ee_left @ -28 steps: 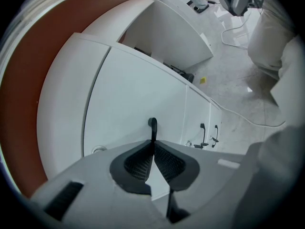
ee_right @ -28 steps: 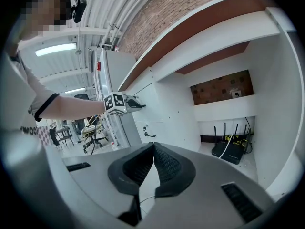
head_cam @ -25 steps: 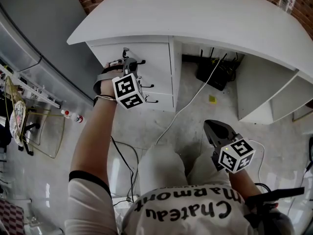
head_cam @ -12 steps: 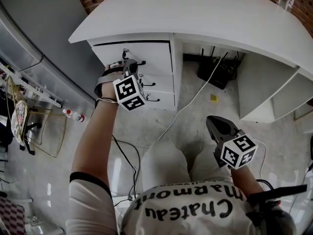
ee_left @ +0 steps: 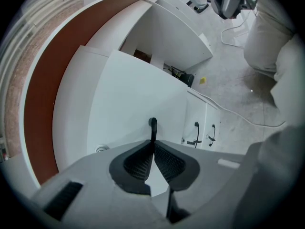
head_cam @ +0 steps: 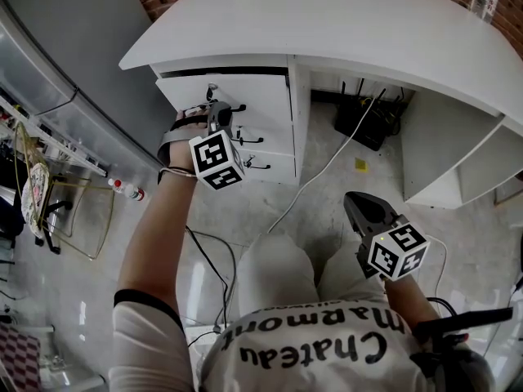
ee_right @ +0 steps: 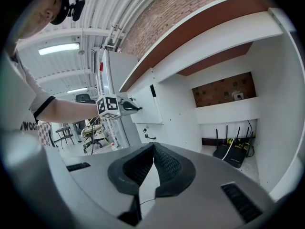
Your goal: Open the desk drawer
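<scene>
The top drawer (head_cam: 249, 96), just ahead of the left hand-held gripper (head_cam: 222, 111), has slid out of the cabinet. A second ago its front sat flush under the counter (head_cam: 327, 23); now a dark gap runs along its upper edge and it stands proud of the lower drawers (head_cam: 274, 149). The gripper, clamped on the handle (ee_left: 153, 126), has drawn back slightly with it toward the person

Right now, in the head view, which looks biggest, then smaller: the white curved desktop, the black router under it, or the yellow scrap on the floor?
Largest to smallest:
white curved desktop
black router
yellow scrap
</scene>
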A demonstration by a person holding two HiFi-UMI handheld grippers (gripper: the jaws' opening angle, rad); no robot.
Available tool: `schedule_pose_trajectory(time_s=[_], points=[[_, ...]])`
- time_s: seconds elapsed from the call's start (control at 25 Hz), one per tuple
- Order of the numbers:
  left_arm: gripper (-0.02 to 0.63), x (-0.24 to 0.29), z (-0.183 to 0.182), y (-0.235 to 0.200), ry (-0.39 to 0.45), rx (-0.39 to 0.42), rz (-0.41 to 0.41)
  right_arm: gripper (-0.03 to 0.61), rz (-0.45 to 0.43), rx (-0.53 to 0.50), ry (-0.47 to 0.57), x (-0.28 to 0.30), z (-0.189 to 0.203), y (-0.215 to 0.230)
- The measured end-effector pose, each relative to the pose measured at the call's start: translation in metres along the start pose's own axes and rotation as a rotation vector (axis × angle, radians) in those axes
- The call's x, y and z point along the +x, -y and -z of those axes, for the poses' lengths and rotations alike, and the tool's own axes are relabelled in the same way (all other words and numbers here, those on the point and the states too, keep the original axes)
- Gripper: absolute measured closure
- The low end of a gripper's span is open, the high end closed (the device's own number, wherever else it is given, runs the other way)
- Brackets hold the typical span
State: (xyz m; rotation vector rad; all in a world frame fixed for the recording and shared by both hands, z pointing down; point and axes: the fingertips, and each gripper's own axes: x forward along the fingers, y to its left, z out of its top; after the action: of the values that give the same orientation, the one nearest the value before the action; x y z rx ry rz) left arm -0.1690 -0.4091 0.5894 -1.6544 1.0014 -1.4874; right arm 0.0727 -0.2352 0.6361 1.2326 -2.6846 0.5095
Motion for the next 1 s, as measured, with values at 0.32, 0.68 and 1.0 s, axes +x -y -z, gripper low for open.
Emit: schedule_pose_trajectory(time_s=[0.32,0.68,1.0], points=[[0.589,-0.01,0.002,0.002,0.005,0.017,-0.017,0.566,-0.014,0.003,-0.007,0.003,0.003,-0.003],[0.588,-0.021,0.005,0.008,0.006,0.017,-0.026,0.566,-0.02,0.004,-0.017,0.002,0.009,-0.003],[0.588,-0.033,0.007,0.013,0.006,0.032,-0.022,0.566,-0.031,0.01,-0.022,0.002,0.013,-0.004]])
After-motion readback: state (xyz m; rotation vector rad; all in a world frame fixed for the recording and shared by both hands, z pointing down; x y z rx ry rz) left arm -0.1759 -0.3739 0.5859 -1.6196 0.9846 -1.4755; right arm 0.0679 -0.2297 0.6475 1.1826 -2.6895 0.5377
